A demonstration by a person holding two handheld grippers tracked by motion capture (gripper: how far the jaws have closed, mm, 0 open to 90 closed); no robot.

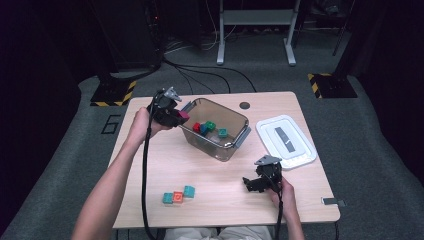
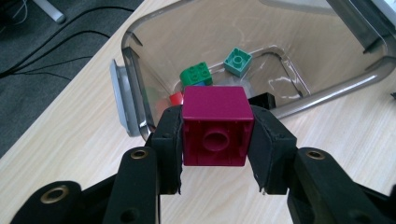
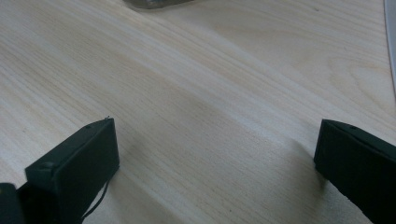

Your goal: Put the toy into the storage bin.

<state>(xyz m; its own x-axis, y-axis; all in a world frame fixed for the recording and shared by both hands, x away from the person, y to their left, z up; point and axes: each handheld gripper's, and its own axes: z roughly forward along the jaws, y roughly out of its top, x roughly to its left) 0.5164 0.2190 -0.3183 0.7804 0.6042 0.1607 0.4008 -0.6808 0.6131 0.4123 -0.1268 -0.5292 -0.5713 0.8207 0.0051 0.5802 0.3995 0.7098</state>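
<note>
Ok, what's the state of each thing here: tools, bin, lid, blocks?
Left tool: shut on magenta block, at bin's rim.
Right tool: open, empty, above table.
Bin: open, upright, blocks inside.
Lid: off, flat beside bin.
Three blocks: loose on table, touching.

A light wooden table (image 1: 165, 165) with rounded corners stands on grey carpet (image 1: 370, 150). Black cables (image 1: 200, 70) trail across the floor behind it toward a white metal frame (image 1: 255, 30), perhaps the base of a desk. Two yellow-and-black striped foot plates (image 1: 114, 93) flank the table's far corners. The surroundings lie in darkness.
</note>
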